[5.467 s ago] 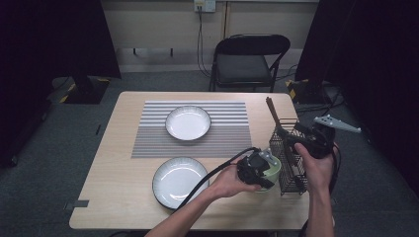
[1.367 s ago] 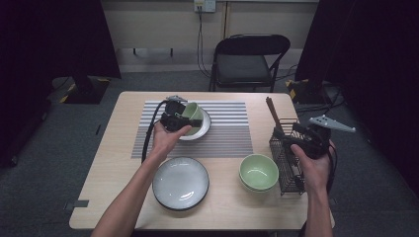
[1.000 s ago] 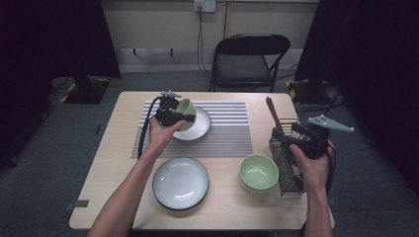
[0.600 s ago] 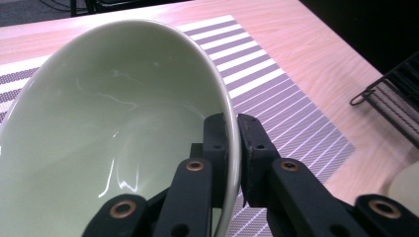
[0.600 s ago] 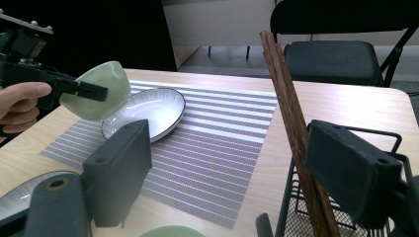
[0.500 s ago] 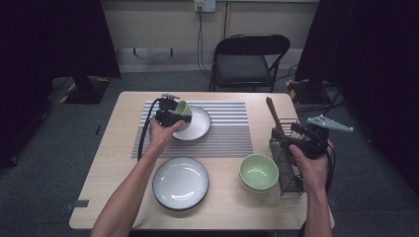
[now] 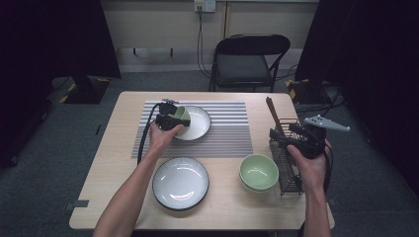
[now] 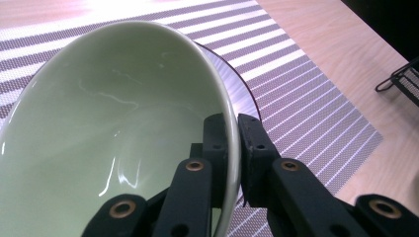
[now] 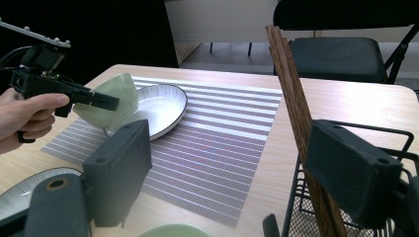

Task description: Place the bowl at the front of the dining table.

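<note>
Black fingers (image 8: 254,148) of the left gripper (image 8: 231,153) pinch the rim of a pale green bowl (image 8: 113,123), one pad inside the wall and one outside, so the jaws are clamped tight on the ceramic. That held bowl is tilted on its side, its opening turned toward the gripper's camera, and it hangs over the near-left edge of a white plate with a dark rim (image 7: 195,122) that lies on a striped placemat (image 7: 232,133); whether bowl and plate touch cannot be told. In the right gripper view the same bowl (image 9: 108,101) shows tipped beside the plate (image 9: 158,106), with the left hand (image 9: 22,116) gripping the tool's handle. Across the wooden table (image 7: 113,173), the right gripper (image 9: 227,163) has its two jaws spread wide with nothing between them, hovering just beside a black wire rack (image 7: 286,163) at the table's right edge; brown chopsticks (image 9: 291,98) stand upright in that rack. A second green bowl (image 7: 258,172) sits upright on the table just left of the rack, and another dark-rimmed plate (image 7: 180,182) lies near the table's front edge, well apart from the placemat's plate. A black folding chair (image 7: 249,59) stands behind the table.
</note>
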`<state>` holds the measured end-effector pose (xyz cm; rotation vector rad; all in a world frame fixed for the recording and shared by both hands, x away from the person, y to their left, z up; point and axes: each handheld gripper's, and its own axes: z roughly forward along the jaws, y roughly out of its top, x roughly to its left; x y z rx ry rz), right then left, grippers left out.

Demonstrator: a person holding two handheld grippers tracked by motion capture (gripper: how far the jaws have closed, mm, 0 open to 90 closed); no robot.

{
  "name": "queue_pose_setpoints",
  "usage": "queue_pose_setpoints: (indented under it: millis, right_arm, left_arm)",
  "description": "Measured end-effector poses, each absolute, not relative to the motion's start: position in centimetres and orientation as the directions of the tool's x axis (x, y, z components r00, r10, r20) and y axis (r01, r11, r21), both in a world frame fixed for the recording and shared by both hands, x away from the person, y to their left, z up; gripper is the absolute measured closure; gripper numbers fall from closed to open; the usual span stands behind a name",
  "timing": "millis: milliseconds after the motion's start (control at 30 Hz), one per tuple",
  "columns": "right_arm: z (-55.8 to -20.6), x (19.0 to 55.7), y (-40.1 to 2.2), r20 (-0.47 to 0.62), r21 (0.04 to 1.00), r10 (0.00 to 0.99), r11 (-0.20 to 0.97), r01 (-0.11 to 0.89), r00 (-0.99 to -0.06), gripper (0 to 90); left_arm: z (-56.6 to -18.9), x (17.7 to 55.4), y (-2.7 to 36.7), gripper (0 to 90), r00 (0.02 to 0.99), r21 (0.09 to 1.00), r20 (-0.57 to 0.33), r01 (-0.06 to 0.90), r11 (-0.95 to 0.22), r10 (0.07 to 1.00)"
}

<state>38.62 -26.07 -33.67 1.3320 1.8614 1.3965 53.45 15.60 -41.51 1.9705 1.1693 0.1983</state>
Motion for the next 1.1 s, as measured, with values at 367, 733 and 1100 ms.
queue_pose_setpoints:
  millis: [367,733,1100]
  right_arm:
    - [-33.6,38.5,-26.5,0.186,0.909,0.885,0.011,0.417,-0.427,17.4]
    - [-33.6,38.4,-26.5,0.187,0.908,0.886,0.009,0.419,-0.424,17.4]
    - [-33.6,38.4,-26.7,0.189,0.908,0.888,0.005,0.42,-0.42,17.4]
  left_arm:
    - [-42.8,53.9,14.3,83.6,0.58,0.716,-0.246,0.649,-0.257,0.777]
    - [-43.3,53.9,13.7,83.4,0.599,0.721,-0.25,0.639,-0.267,0.76]
    - [-43.8,53.8,12.5,80.7,0.632,0.714,-0.244,0.63,-0.305,0.736]
